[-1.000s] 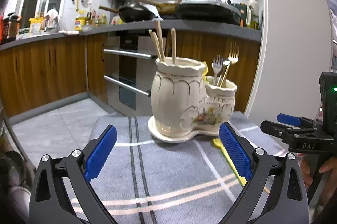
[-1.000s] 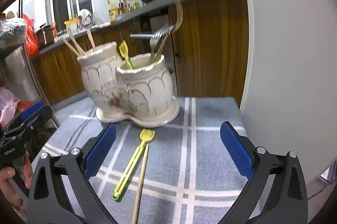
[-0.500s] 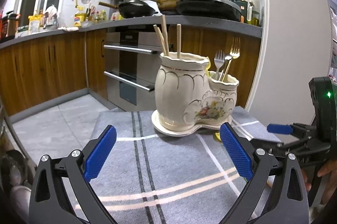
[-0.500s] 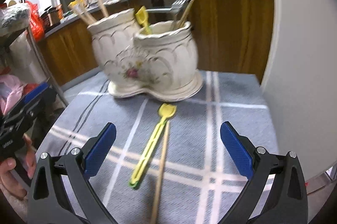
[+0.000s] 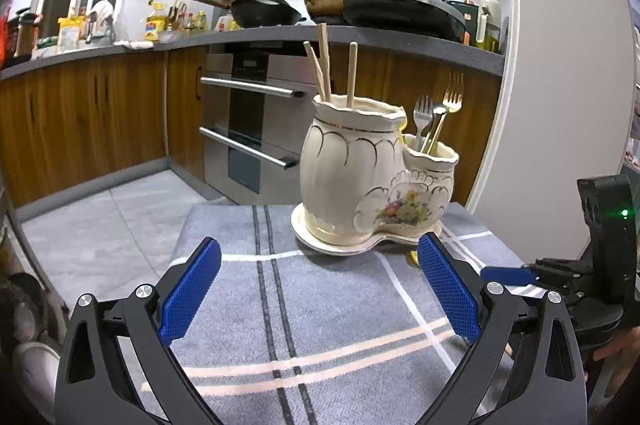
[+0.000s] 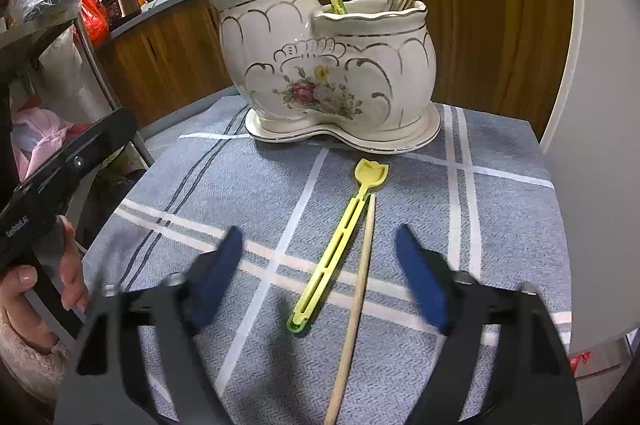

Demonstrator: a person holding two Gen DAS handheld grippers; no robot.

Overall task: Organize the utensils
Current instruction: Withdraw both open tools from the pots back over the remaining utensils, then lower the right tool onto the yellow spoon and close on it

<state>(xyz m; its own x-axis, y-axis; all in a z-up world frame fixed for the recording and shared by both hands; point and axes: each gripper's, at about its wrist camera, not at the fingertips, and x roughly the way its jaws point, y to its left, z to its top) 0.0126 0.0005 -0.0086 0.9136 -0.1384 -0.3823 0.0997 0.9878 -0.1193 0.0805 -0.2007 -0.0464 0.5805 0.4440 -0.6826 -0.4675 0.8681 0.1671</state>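
The right gripper (image 6: 320,277) has been brought lower and closer over the cloth than a second ago, and its jaws, then wide, are closing. Between them lie a yellow utensil (image 6: 340,245) and a wooden chopstick (image 6: 356,301), side by side and not yet pinched. A pick-up appears to be starting, so one of the two loose pieces can be judged close to being sorted.

The ceramic holder (image 6: 332,73) stands at the far end of the striped cloth (image 6: 500,225), with chopsticks in its taller pot and forks in the lower.

The left gripper (image 5: 318,289) is held wide and empty, near the cloth's left side.

The right fingers are blurred; which piece is targeted cannot be told. The chopstick's near end is cut off.
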